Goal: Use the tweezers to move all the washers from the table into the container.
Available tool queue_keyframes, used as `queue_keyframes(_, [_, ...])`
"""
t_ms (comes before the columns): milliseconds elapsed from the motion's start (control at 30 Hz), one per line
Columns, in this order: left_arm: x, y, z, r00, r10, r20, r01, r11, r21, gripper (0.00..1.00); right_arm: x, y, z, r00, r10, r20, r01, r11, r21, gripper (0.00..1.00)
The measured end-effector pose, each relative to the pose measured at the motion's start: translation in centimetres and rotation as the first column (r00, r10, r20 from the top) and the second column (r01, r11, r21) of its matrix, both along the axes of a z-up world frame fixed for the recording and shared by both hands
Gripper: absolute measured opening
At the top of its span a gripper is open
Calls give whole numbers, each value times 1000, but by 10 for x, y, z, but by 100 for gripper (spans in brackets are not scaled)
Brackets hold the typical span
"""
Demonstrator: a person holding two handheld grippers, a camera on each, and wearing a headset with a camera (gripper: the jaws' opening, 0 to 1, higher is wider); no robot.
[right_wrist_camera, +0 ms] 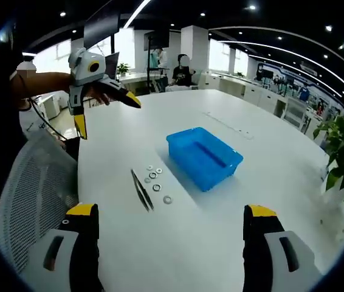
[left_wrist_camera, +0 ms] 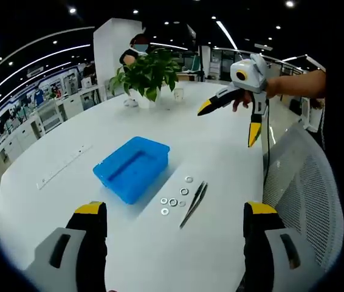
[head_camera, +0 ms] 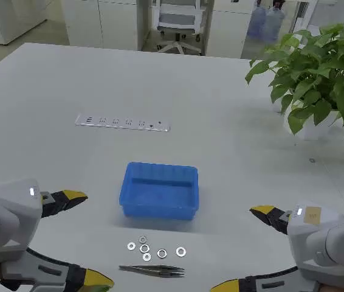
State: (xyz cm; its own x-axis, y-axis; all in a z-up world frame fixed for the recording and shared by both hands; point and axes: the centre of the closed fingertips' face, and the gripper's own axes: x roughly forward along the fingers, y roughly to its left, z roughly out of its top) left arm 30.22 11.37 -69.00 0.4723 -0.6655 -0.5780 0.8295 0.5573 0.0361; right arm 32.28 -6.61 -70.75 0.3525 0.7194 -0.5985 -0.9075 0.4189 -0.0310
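Observation:
A blue plastic container (head_camera: 160, 190) (left_wrist_camera: 132, 167) (right_wrist_camera: 205, 157) stands open on the white table. Several small metal washers (head_camera: 147, 249) (left_wrist_camera: 173, 201) (right_wrist_camera: 154, 175) lie loose just in front of it. Thin metal tweezers (head_camera: 152, 269) (left_wrist_camera: 193, 204) (right_wrist_camera: 141, 190) rest flat on the table beside the washers, nearer to me. My left gripper (head_camera: 96, 238) (left_wrist_camera: 175, 213) (right_wrist_camera: 108, 118) hovers open at the left, holding nothing. At the right, my right gripper (head_camera: 234, 248) (left_wrist_camera: 228, 125) (right_wrist_camera: 171, 213) also stands open with nothing in it. Both are held above the table, apart from the tweezers.
A potted green plant (head_camera: 324, 79) stands at the far right of the table. A built-in socket strip (head_camera: 122, 122) lies beyond the container. A mesh chair back (left_wrist_camera: 306, 188) (right_wrist_camera: 32, 188) sits at the table's near edge. An office chair (head_camera: 175, 24) stands behind the table.

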Motion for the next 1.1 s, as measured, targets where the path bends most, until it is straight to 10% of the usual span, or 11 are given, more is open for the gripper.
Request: queue_keyframes(1100, [2,-2,3,1000,-2,10,2,1000,-9,99,0,-1,2,1000,-1,10,1,1000,-4,100])
